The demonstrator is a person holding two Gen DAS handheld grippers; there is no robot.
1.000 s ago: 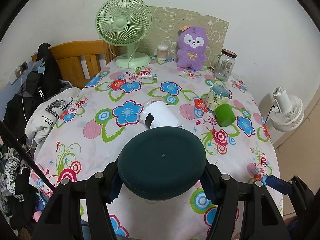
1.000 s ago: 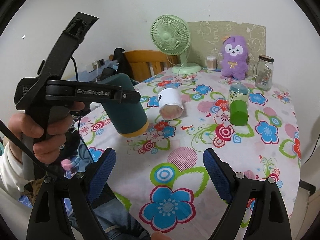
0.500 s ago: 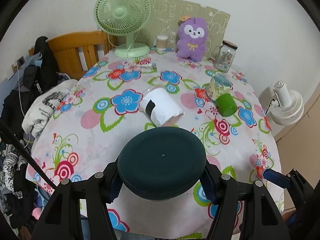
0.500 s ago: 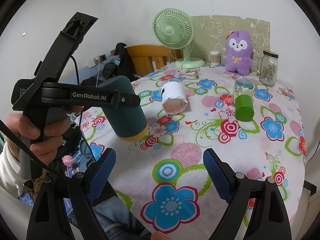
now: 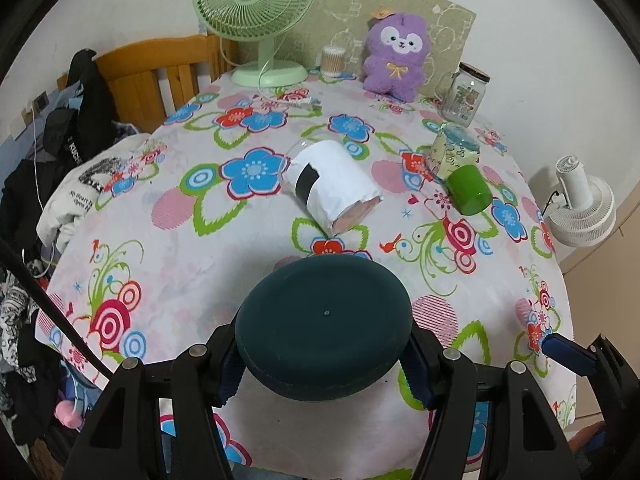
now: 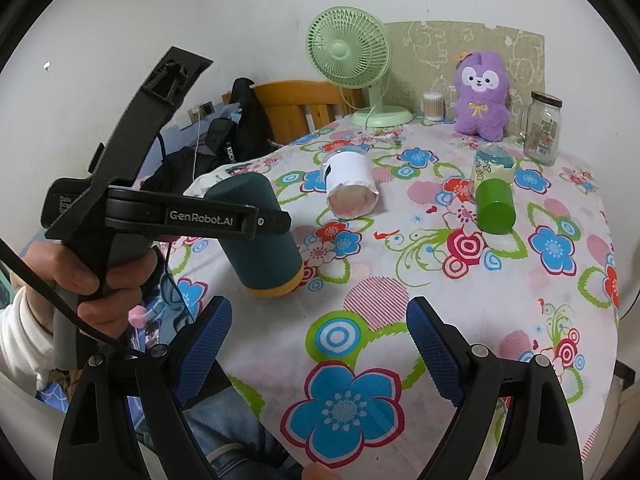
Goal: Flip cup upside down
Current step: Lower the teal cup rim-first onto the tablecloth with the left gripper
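A dark teal cup [image 5: 324, 328] with a yellow rim is clamped in my left gripper [image 5: 323, 376], its flat bottom facing the left wrist camera. From the right wrist view the cup [image 6: 256, 240] is mouth down and tilted, its rim close over the flowered tablecloth [image 6: 400, 272] near the table's left front edge. A hand [image 6: 92, 280] holds the left gripper's handle. My right gripper [image 6: 320, 344] is open and empty over the front of the table, to the right of the cup.
A white paper-wrapped cup [image 5: 332, 192] lies on its side mid-table. Right of it stand a green cup [image 5: 468, 192], a patterned cup [image 5: 454, 150] and a glass jar [image 5: 464, 96]. A purple plush [image 5: 396, 58] and a green fan [image 5: 256, 8] line the back. A clothes-draped chair [image 5: 152, 76] stands left.
The left gripper has moved the teal cup slightly lower and nearer the tablecloth, still gripped. The right gripper has stayed open.
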